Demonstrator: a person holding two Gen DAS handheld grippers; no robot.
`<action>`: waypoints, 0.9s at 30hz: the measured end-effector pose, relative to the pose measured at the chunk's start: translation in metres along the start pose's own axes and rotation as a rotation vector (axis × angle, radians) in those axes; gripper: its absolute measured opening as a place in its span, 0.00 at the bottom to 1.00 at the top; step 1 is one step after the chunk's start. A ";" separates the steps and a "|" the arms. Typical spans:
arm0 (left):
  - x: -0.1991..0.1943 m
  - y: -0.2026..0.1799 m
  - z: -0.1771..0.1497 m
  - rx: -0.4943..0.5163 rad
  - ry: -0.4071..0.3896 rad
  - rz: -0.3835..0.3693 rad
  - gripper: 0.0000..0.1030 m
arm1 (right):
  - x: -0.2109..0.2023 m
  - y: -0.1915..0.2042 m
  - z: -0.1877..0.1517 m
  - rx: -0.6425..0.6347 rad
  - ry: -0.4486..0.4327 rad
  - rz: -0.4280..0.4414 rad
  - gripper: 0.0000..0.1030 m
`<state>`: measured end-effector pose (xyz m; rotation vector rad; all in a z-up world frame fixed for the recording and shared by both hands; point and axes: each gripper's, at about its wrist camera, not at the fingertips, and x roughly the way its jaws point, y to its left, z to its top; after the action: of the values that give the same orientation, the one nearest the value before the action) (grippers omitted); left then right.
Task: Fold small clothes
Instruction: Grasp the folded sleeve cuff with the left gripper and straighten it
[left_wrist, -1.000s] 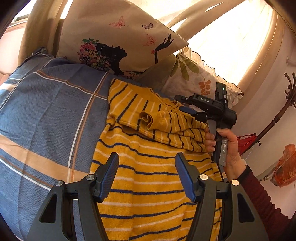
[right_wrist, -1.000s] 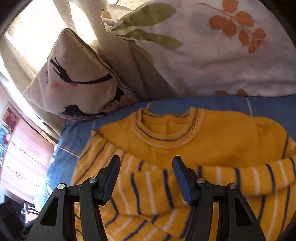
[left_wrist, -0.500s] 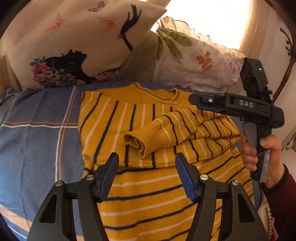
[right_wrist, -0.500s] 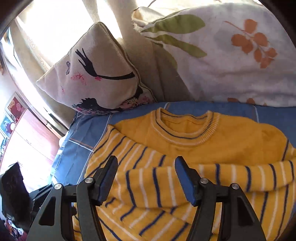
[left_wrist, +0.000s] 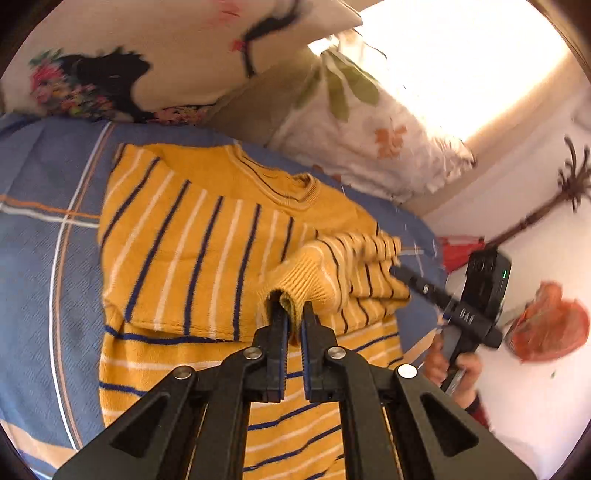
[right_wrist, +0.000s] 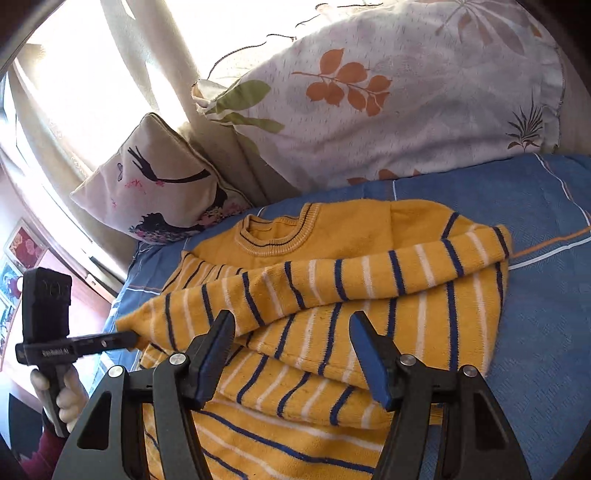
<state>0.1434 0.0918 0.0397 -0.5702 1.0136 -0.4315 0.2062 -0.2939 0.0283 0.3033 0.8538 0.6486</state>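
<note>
A yellow sweater (left_wrist: 192, 240) with blue and white stripes lies on a blue plaid bed cover (left_wrist: 44, 258), collar toward the pillows. One sleeve (right_wrist: 369, 269) is folded across the chest. My left gripper (left_wrist: 293, 314) is shut on that sleeve's ribbed cuff (left_wrist: 295, 291) and holds it slightly lifted; it also shows at the left of the right wrist view (right_wrist: 129, 338). My right gripper (right_wrist: 291, 332) is open and empty, hovering above the sweater's folded body (right_wrist: 332, 354). It shows at the right of the left wrist view (left_wrist: 397, 273), near the sleeve.
A cream pillow (right_wrist: 166, 192) with a black silhouette print and a white leaf-print pillow (right_wrist: 369, 103) lean at the head of the bed. A bright window is behind them. Red and orange objects (left_wrist: 546, 325) stand by the white wall, right of the bed.
My left gripper has moved forward and closed on the sleeve cuff, which it was open above before. My right gripper has pulled back to the sweater's right side, still open.
</note>
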 end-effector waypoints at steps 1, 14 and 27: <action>-0.002 0.015 0.006 -0.098 -0.010 -0.024 0.06 | 0.003 0.003 0.000 -0.009 0.007 0.010 0.67; -0.033 0.081 -0.025 -0.244 -0.139 0.065 0.24 | 0.052 0.073 -0.027 -0.323 0.174 -0.082 0.30; -0.075 0.067 -0.086 -0.101 -0.214 0.121 0.40 | 0.122 0.079 0.001 -0.290 0.235 -0.234 0.21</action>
<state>0.0377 0.1665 0.0124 -0.6280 0.8620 -0.2072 0.2338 -0.1551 -0.0047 -0.1367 0.9872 0.5861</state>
